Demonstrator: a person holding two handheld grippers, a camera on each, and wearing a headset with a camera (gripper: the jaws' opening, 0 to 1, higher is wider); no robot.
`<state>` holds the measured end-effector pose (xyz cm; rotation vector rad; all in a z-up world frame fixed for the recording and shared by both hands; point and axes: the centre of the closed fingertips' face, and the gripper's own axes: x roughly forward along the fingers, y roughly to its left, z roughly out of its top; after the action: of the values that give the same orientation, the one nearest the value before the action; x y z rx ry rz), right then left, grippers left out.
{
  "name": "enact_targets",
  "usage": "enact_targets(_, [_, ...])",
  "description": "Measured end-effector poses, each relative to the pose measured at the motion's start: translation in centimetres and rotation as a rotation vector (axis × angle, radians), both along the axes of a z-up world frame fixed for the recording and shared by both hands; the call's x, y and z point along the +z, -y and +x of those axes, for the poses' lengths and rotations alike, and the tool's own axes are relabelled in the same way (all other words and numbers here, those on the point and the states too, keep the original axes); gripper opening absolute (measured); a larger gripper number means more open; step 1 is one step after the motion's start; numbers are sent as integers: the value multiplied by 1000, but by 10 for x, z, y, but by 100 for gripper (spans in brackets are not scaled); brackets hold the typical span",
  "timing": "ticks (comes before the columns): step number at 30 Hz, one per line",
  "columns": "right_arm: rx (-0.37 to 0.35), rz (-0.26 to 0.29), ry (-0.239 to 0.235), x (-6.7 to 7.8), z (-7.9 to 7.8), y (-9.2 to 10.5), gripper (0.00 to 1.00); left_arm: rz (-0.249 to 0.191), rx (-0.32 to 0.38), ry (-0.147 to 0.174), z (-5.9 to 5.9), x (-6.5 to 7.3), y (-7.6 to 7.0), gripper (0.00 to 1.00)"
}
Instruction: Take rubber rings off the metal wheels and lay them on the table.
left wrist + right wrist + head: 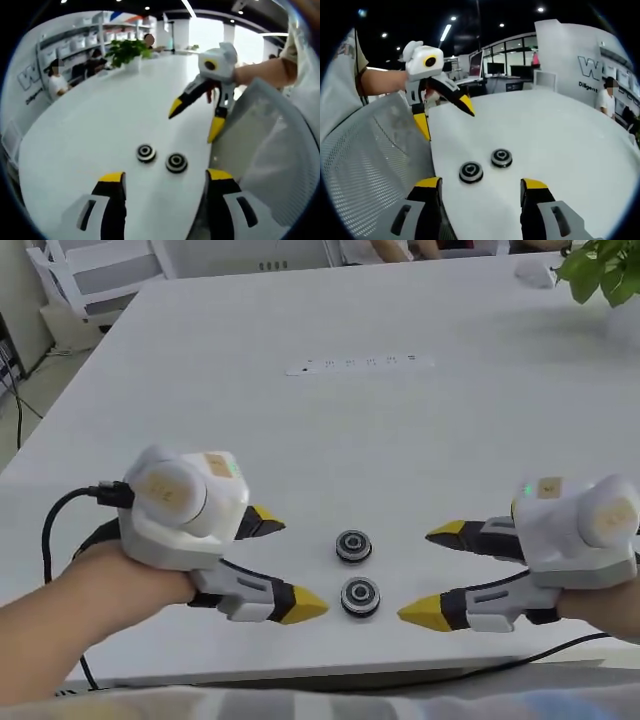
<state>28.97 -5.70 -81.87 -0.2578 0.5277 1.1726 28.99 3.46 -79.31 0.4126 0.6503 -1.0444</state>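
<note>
Two metal wheels [353, 546], black rubber rings [345, 598] fitted around silvery hubs, are seen near the table's [330, 440] front edge. They are flanked by the left gripper [300, 566] and right gripper [418, 573], both spread apart.

Far wheel [353, 546] and near wheel [360, 597], both black-rimmed, lie flat close together.

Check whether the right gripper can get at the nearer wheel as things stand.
Probably yes. The right gripper is open, its tips pointed toward the nearer wheel with bare table between. The left gripper sits apart on the other side; the farther wheel lies clear of it.
</note>
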Motion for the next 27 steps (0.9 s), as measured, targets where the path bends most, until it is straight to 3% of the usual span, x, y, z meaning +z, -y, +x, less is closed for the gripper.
enact_targets(10, [18,-3,14,-6,4,-3,55,5,-21,-30,-2,-10,8,62])
enact_targets(19, [40,-20,2,-16,3,-6,53,10,-45,-27,0,-15,16,55])
enact_targets(27, [66,-30,0,-19,1,-12,50,19,-70,-46,-1,-22,24,53])
